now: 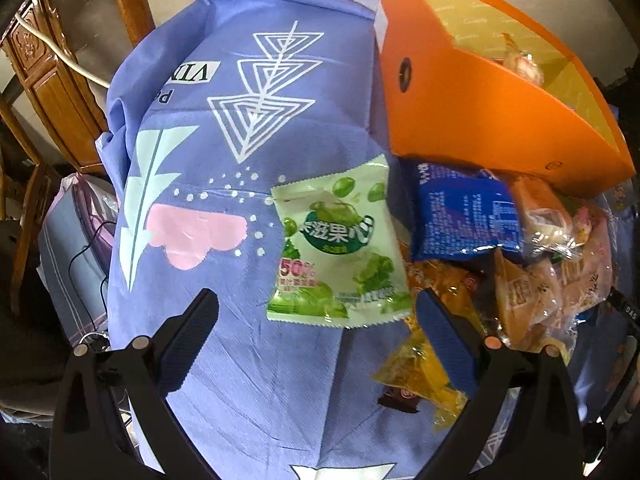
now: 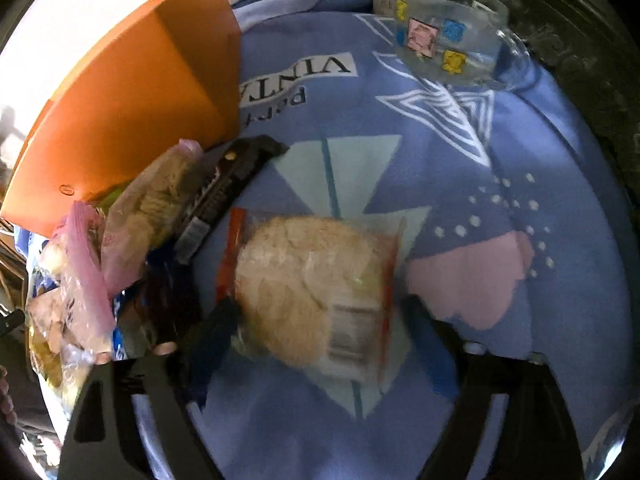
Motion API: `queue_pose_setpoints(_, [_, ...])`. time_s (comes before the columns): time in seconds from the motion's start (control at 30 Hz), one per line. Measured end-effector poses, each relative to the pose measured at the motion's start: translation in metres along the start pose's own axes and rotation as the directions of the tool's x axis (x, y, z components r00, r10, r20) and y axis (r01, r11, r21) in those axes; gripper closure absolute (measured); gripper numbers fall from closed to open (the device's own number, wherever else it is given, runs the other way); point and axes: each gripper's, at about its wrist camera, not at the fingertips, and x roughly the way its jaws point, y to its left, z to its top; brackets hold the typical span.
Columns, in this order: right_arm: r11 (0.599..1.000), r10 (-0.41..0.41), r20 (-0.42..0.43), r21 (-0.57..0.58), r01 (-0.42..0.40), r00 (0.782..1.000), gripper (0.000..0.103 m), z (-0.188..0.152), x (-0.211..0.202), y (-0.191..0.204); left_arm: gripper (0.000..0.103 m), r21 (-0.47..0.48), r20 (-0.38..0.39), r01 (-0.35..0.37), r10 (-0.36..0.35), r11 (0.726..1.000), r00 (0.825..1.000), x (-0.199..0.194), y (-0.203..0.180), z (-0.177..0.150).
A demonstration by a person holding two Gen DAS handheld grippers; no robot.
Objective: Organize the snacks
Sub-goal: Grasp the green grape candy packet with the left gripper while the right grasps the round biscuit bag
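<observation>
Right wrist view: your orange box point(image 2: 120, 100) sits up-left of the tool. Ahead, between the wide-spread right gripper point(image 2: 320, 312) fingers, lies the bread packet point(image 2: 312, 288), not yet pinched; straddle its middle, then close gently. Your left gripper point(image 1: 316, 308), also wide, hovers before the green candy pouch point(image 1: 340, 240).

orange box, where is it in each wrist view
Left wrist view: the orange box fills the upper right, open, snacks inside, behind the snack pile.
Right wrist view: the orange box stands at the upper left, above the pile.
Shared landmark: the blue printed cloth with "VINTA" lettering.
</observation>
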Motion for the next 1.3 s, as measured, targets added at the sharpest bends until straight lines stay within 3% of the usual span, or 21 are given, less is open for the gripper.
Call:
queue_pose_setpoints(0.07, [0.999, -0.026, 0.000, -0.033, 0.026, 1.000, 0.004, 0.003, 0.006, 0.008, 0.006, -0.006, -0.004, 0.002, -0.002, 1.000, 1.000, 0.003, 0.002, 0.002])
queue_pose_setpoints(0.13, [0.996, -0.062, -0.002, -0.062, 0.061, 0.998, 0.004, 0.004, 0.011, 0.016, 0.006, 0.000, -0.006, -0.004, 0.004, 1.000, 1.000, 0.006, 0.002, 0.004])
queue_pose_setpoints(0.2, [0.993, -0.080, 0.005, -0.088, 0.080, 0.997, 0.009, 0.005, 0.013, 0.022, 0.006, 0.001, -0.006, -0.007, 0.007, 1.000, 1.000, 0.009, 0.002, 0.008])
queue_pose_setpoints(0.3, [0.990, -0.069, 0.019, -0.126, 0.070, 0.997, 0.030, 0.006, 0.010, 0.029, 0.006, -0.001, -0.011, -0.010, 0.010, 1.000, 1.000, 0.014, 0.001, 0.015])
queue_pose_setpoints(0.5, [0.992, -0.035, -0.001, -0.120, 0.035, 0.999, 0.032, 0.009, 0.010, 0.030, 0.006, 0.021, -0.029, -0.012, 0.013, 1.000, 0.999, 0.028, -0.012, 0.027])
queue_pose_setpoints(0.73, [0.995, 0.002, 0.004, -0.101, -0.002, 1.000, 0.032, -0.002, 0.002, 0.021, 0.006, -0.048, -0.070, -0.014, 0.010, 0.999, 0.997, 0.046, -0.007, 0.038])
queue_pose_setpoints(0.8, [0.996, 0.013, 0.006, -0.085, -0.013, 1.000, 0.032, -0.005, -0.006, 0.022, 0.020, -0.060, -0.081, 0.021, -0.026, 0.998, 0.996, 0.053, -0.003, 0.038])
queue_pose_setpoints(0.83, [0.997, 0.019, 0.004, -0.081, -0.019, 1.000, 0.032, -0.006, -0.008, 0.018, 0.036, -0.077, -0.091, 0.062, -0.069, 0.995, 0.994, 0.057, 0.001, 0.037])
queue_pose_setpoints(0.9, [0.997, 0.026, 0.006, -0.078, -0.025, 1.000, 0.032, -0.005, -0.013, 0.014, 0.041, -0.102, -0.076, 0.097, -0.105, 0.990, 0.992, 0.057, 0.009, 0.035])
queue_pose_setpoints(1.07, [0.996, 0.040, 0.018, -0.078, -0.039, 0.999, 0.032, -0.002, -0.021, 0.009, 0.066, -0.132, -0.060, 0.111, -0.120, 0.985, 0.991, 0.046, 0.020, 0.025])
queue_pose_setpoints(1.3, [0.994, 0.064, 0.050, -0.087, -0.060, 0.997, 0.032, -0.003, -0.045, 0.005, 0.071, -0.123, -0.020, 0.108, -0.111, 0.986, 0.994, 0.020, 0.026, 0.006])
